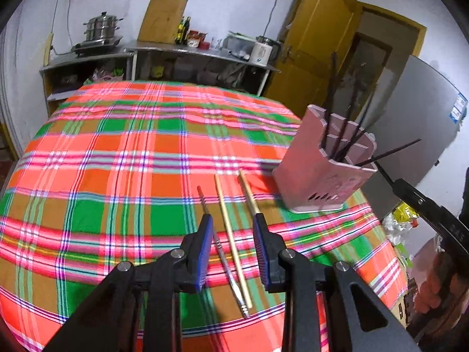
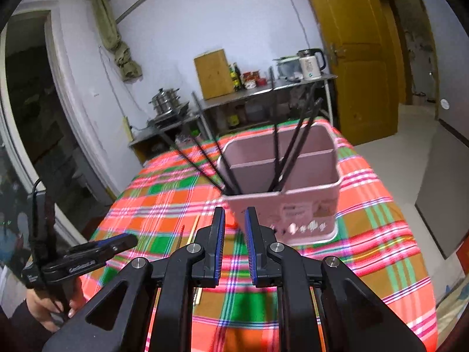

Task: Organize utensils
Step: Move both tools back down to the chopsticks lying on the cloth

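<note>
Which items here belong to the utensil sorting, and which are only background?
Job items:
pink plastic divided utensil holder
black chopsticks standing in it
two pale wooden chopsticks on the plaid tablecloth
thin metal chopstick

Background:
steel stacked steamer pot
white electric kettle
wooden cutting board

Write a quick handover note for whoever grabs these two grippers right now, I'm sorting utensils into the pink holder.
Left gripper: open, empty, over the loose chopsticks.
Right gripper: open, empty, facing the pink holder.
Done: several black chopsticks already stand in the holder.
Left: three loose pieces on the plaid tablecloth: a metal chopstick and two wooden chopsticks. One wooden lies partly behind the left gripper's finger. None is gripped.
</note>
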### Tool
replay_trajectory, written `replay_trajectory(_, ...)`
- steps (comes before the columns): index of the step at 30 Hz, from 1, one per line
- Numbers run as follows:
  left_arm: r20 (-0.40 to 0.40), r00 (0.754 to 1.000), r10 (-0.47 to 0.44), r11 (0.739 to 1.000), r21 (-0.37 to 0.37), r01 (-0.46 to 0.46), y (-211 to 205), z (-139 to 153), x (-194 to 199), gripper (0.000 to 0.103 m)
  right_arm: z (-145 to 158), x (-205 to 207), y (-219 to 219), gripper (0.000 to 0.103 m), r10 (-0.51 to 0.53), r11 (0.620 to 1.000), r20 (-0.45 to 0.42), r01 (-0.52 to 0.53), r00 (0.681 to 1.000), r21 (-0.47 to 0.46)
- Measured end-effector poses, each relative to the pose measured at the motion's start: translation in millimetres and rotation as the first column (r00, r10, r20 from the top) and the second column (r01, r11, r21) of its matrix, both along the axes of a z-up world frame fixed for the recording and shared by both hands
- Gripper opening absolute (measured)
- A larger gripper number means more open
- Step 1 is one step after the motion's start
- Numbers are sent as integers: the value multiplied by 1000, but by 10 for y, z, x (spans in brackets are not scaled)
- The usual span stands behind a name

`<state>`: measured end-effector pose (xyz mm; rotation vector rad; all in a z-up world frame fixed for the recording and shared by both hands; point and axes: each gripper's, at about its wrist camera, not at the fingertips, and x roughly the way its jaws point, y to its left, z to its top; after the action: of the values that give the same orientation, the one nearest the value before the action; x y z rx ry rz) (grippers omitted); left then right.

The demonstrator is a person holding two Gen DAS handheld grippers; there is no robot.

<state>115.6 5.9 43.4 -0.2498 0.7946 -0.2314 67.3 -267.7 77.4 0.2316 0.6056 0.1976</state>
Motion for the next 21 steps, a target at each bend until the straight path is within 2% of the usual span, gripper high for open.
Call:
replay_trajectory(9,-80,996,31,999,9,-31,2,-375,215,28,-297,70,212,14,46,999,-64,-47,997,-23)
replay_trajectory(18,-136,990,36,999,30,-32,-87,-673,511,20,-567,265,397,14,85,995,-135,-91,987,-36)
replay_trajectory(21,-113,993,33,998,53,-27,-102,-676,526,15,-660,341,481,14,104,993,-159,-112,982,-40)
